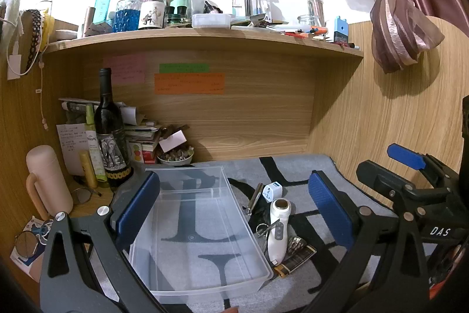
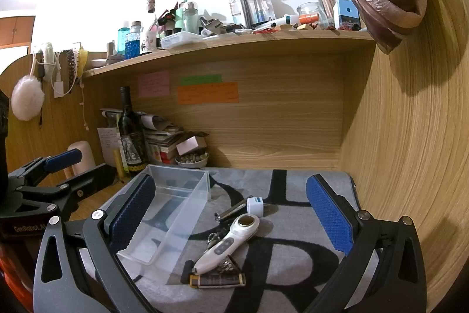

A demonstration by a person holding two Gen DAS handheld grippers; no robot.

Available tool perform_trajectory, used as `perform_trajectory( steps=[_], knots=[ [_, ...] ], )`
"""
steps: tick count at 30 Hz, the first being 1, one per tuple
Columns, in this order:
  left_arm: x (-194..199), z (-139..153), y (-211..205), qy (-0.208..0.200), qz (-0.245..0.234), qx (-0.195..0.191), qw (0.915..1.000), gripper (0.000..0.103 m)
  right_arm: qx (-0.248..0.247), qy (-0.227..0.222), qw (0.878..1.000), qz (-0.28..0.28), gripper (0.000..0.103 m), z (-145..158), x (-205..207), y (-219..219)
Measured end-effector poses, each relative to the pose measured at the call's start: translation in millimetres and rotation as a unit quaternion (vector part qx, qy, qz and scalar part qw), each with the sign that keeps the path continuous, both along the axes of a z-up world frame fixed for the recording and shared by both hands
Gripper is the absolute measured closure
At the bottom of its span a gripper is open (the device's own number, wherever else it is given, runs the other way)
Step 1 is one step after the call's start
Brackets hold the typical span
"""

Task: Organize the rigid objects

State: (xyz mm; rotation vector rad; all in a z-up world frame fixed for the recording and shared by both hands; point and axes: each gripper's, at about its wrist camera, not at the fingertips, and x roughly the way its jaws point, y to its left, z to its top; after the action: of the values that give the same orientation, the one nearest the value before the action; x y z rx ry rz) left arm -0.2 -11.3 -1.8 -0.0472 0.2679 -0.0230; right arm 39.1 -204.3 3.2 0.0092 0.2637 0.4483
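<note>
One clear bin [image 1: 199,228], one white massager [image 2: 227,245], two claws agape.

A clear plastic bin [image 1: 199,228] sits empty on the grey mat [image 1: 293,175]. Just right of the bin lie a white handheld device [image 1: 278,231], a white adapter [image 1: 272,191], and possibly nail clippers [image 1: 254,197].

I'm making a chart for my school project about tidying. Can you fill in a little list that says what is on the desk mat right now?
container: clear plastic bin, nothing in it, on the grey mat
loose items: white handheld device with buttons, white plug adapter, metal nail clipper, dark rectangular lighter with gold trim, all beside the bin
left gripper: open, holding nothing
right gripper: open, holding nothing
</note>
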Motion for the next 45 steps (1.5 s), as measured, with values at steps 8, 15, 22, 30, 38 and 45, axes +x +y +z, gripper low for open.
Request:
perform_trajectory(
  steps=[8,15,22,30,38,45],
  knots=[
    [1.0,-0.3,0.1,0.001,0.0,0.001,1.0,0.0,0.0,0.0,1.0,0.0,0.0,-0.5,0.1,0.0],
    [0.8,-0.5,0.1,0.001,-0.002,0.001,1.0,0.0,-0.002,0.0,1.0,0.0,0.0,-0.4,0.5,-0.1],
    [4.4,-2.6,0.7,0.009,-0.016,-0.001,0.9998,0.0,-0.003,0.001,1.0,0.001,0.0,-1.1,1.3,0.9],
    [10.4,-3.8,6.4,0.015,-0.016,-0.01,0.9997,0.0,-0.005,0.002,1.0,0.0,0.0,-2.9,3.3,1.3],
    [17.2,-3.6,16.5,0.022,-0.013,-0.009,0.9996,0.0,0.001,0.01,1.0,0.0,0.0,-6.6,15.9,5.5],
    [28.8,-7.2,34.8,0.047,-0.003,-0.003,0.9989,0.017,-0.005,0.035,0.999,0.004,0.0,-12.1,37.3,8.4]
  ],
)
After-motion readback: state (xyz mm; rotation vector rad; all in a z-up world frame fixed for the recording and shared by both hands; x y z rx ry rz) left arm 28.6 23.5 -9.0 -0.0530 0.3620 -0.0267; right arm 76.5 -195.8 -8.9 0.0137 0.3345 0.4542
